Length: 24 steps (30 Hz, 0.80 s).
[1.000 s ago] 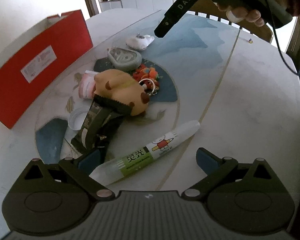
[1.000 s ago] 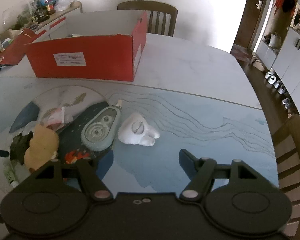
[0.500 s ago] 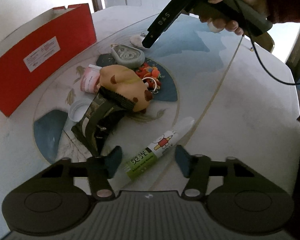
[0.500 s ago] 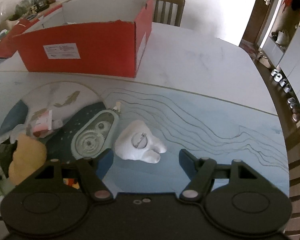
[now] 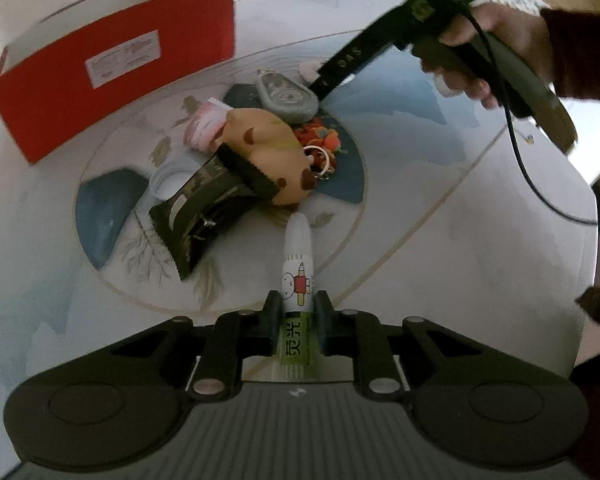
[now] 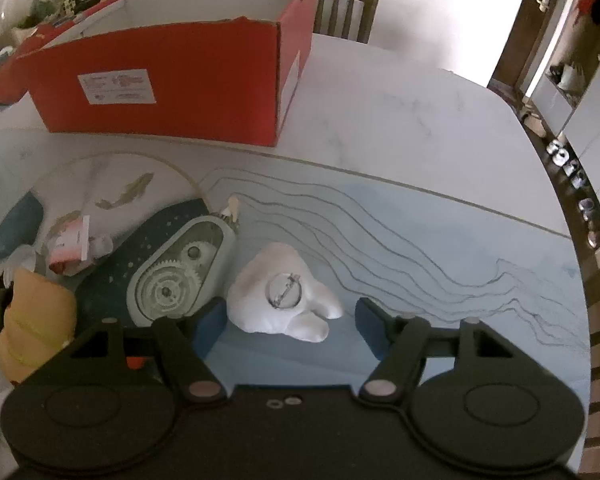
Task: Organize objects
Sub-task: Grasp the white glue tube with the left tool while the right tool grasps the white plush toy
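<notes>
Across the patterned table, the closing right gripper straddles a white plush (untouched); left gripper pinches a glue tube lengthwise.

Glue tube: carried two large Chinese characters, 灵光, on its green band, with a cartoon figure holding a pencil printed above; the small print below could not be read.
Right gripper: showed the white letters "DAS" along its dark finger.
Red cardboard box: bore a white label with red logos and lines of print too small to read.
</notes>
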Tool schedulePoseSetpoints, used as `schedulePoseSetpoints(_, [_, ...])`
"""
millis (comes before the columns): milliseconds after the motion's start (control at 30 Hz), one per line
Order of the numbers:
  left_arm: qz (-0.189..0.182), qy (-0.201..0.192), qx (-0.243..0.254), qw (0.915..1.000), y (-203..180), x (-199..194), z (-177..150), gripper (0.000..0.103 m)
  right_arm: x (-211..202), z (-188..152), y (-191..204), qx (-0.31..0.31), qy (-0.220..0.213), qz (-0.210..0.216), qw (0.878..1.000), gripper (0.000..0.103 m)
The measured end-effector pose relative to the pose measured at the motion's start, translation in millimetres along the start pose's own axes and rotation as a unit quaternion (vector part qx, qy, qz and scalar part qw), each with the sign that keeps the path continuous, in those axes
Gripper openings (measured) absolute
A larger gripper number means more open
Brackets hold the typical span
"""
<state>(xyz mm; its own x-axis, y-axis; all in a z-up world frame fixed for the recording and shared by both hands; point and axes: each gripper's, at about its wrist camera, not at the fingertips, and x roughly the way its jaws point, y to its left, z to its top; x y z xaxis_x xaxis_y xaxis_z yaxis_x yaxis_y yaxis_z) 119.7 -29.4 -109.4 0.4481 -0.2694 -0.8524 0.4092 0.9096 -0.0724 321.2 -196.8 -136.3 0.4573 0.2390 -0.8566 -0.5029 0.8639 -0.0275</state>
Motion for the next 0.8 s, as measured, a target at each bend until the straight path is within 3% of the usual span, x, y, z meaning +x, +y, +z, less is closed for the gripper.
schedulePoseSetpoints(33, [-0.001, 0.000, -0.008, 1.0000, 1.3, -0.2, 0.0, 0.017, -0.4, -0.5, -0.2, 0.002, -0.002, 0.004, 1.000, 0.060])
schedulePoseSetpoints(167, [0.001, -0.003, -0.030, 0.9995, 4.2, -1.2, -0.6, 0.017, -4.6, -5.1, 0.4, 0.006, -0.007, 0.007, 1.000, 0.054])
schedulePoseSetpoints(400, [0.000, -0.013, -0.062, 0.9980, 11.4, -7.6, -0.4, 0.016, -24.6, -22.8, 0.7, 0.021, -0.004, 0.009, 1.000, 0.053])
schedulePoseSetpoints(800, [-0.010, -0.036, -0.111, 0.9931, 16.0, -24.3, -1.3, 0.016, -88.9, -58.4, 35.9, 0.006, 0.003, 0.076, 0.997, 0.053])
